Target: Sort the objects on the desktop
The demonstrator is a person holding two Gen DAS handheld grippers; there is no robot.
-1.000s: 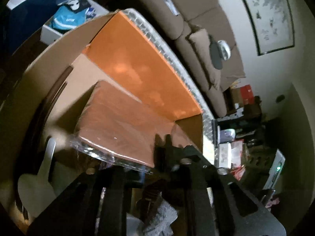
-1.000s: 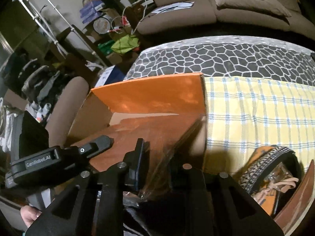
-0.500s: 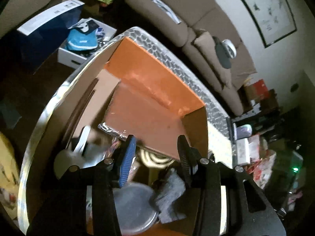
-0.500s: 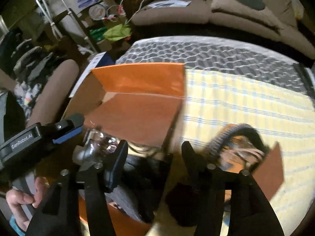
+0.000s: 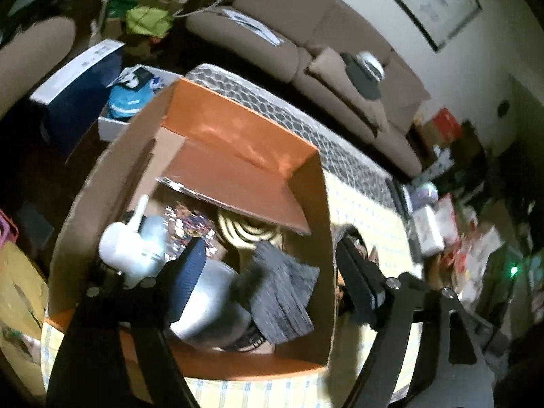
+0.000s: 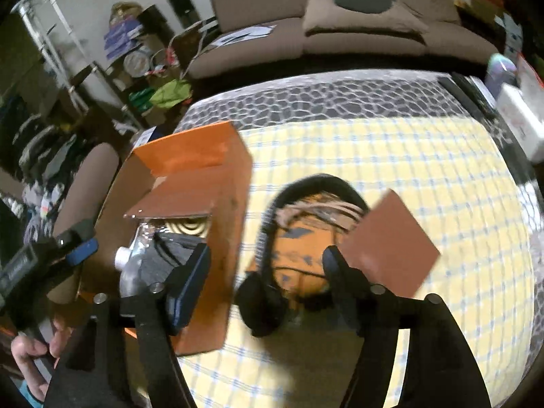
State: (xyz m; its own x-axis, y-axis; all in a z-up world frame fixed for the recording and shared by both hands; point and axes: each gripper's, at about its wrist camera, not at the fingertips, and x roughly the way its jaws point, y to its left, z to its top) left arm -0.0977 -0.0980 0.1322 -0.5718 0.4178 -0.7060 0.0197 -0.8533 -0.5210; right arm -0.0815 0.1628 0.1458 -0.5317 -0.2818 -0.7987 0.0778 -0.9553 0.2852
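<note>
Left wrist view showed the left claw (image 5: 268,272) and right claw (image 6: 265,268) just spread, released and lifted off the wrapped brown board (image 5: 234,183), now deposited ahead of them in the orange box (image 5: 238,129).

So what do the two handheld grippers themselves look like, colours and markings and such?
Both are matte black frames with silver screw heads. The left gripper and right gripper each carry one ribbed blue finger pad and one black one. Seen from the right wrist, the left gripper's body bears blurred white lettering; a teal cuff shows at the hand holding it.
</note>
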